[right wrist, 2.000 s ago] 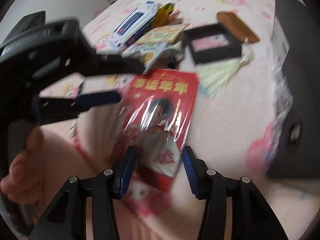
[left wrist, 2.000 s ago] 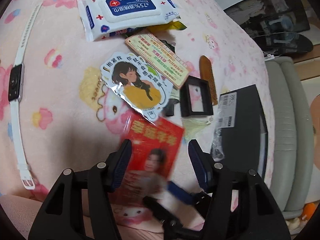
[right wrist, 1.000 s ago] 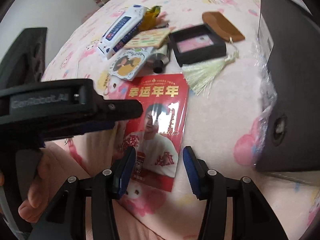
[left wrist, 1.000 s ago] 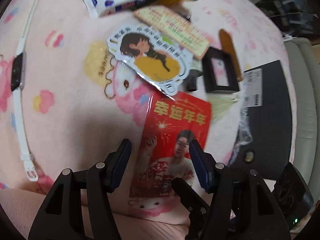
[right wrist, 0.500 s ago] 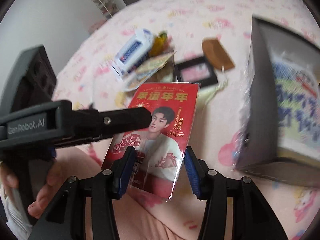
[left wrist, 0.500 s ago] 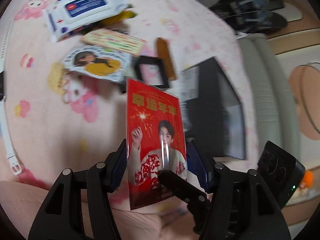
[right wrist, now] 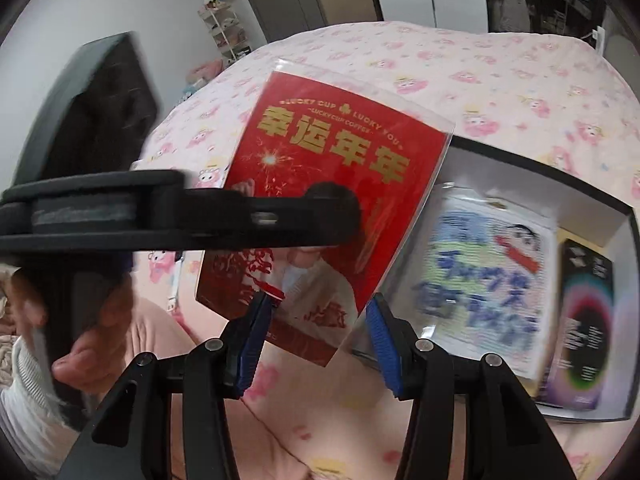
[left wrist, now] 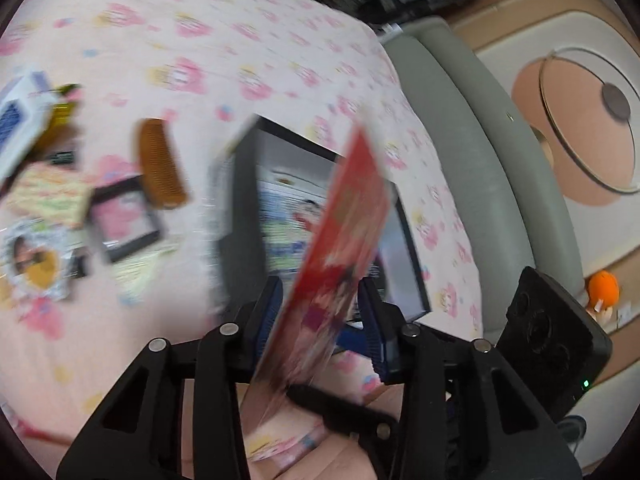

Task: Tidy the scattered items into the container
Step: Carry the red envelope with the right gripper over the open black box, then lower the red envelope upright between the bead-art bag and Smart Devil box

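A red card (right wrist: 328, 152) in a clear sleeve hangs in the air, tilted, above the pink bedspread. My right gripper (right wrist: 316, 312) is shut on its lower part, one pad on each side edge. In the left wrist view the red card (left wrist: 344, 216) stands slanted and blurred between the closing jaws of my left gripper (left wrist: 320, 300). Blur hides whether those pads touch it. One left finger (right wrist: 224, 220) crosses the card's face. Behind the card lies the open black box (right wrist: 540, 168), also the black box (left wrist: 236, 208), with a cartoon-printed pack (right wrist: 480, 272) and a dark packet (right wrist: 584, 320) inside.
Left of the box lie a brown comb (left wrist: 160, 164), a small black frame (left wrist: 124, 220), a round-cornered sticker (left wrist: 36, 264), a yellow-green card (left wrist: 48, 192) and a wipes pack (left wrist: 16, 128). A grey padded bed edge (left wrist: 480, 160) runs along the right. A hand (right wrist: 80, 340) holds the left gripper.
The card left the bedspread and rose with both grippers until it stands in front of the box. The left jaws narrowed around it, and the card turned slantwise in the left wrist view.
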A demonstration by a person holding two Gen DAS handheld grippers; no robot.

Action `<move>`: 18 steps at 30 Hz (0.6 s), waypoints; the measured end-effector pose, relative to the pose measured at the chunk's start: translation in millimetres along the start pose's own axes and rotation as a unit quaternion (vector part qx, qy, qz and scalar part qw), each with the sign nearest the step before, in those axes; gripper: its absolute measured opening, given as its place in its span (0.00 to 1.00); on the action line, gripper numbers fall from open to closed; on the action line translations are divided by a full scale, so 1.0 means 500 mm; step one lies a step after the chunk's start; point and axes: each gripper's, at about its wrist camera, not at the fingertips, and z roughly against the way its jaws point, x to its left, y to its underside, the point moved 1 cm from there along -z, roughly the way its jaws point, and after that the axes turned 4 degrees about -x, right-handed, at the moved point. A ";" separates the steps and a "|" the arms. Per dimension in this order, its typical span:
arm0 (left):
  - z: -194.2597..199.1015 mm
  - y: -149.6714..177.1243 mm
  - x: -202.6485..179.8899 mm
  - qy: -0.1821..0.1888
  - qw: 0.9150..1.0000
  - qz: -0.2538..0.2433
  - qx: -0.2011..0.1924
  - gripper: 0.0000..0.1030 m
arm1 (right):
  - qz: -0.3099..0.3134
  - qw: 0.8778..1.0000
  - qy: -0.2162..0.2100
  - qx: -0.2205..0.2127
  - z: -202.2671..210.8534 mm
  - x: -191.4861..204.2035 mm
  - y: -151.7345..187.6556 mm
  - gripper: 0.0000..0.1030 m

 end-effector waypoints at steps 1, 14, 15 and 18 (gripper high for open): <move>-0.027 -0.007 -0.016 0.006 1.000 -0.002 0.008 0.36 | -0.013 1.000 0.006 -0.002 0.008 -0.025 0.004 0.45; -0.338 -0.015 -0.127 -0.020 0.990 0.026 0.134 0.32 | -0.206 0.973 0.091 -0.049 0.096 -0.344 0.093 0.45; -0.360 -0.012 -0.130 -0.029 0.989 0.025 0.143 0.32 | -0.221 0.969 0.107 -0.043 0.095 -0.366 0.103 0.45; -0.390 -0.001 -0.125 -0.066 0.986 0.018 0.155 0.32 | -0.249 0.959 0.133 -0.028 0.092 -0.406 0.125 0.44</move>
